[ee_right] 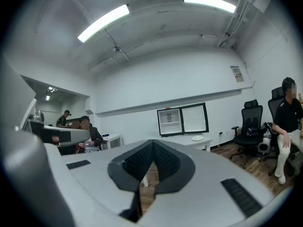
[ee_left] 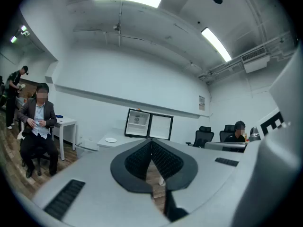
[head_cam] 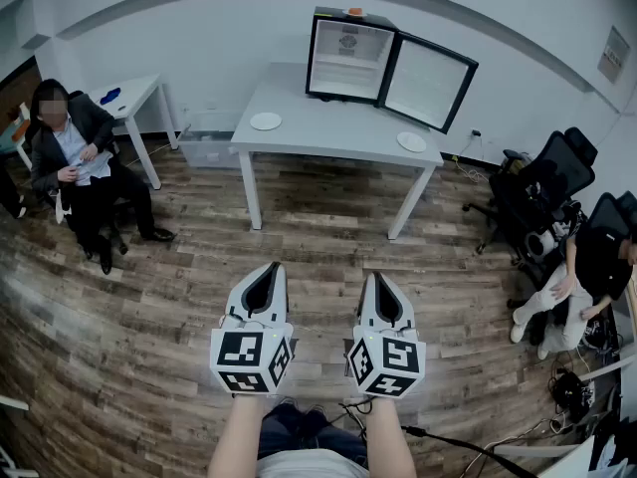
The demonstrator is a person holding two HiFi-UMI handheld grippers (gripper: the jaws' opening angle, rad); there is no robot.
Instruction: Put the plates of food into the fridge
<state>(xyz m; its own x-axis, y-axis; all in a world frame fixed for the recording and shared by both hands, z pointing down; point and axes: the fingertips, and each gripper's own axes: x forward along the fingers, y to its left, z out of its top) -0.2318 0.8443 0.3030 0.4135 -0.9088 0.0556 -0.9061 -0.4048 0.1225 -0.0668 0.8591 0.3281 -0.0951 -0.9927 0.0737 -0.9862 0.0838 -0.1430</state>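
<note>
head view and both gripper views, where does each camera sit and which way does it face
Head view: on the person's head, looking steeply down at floor, table and open fridge; both forearms, the left gripper and right gripper show.
Left gripper view: on the left gripper, level along its shut jaws towards the fridge; right gripper at right edge.
Right gripper view: on the right gripper, level along shut jaws towards the fridge; left gripper at left.
Shared: all three see the fridge on the table.
</note>
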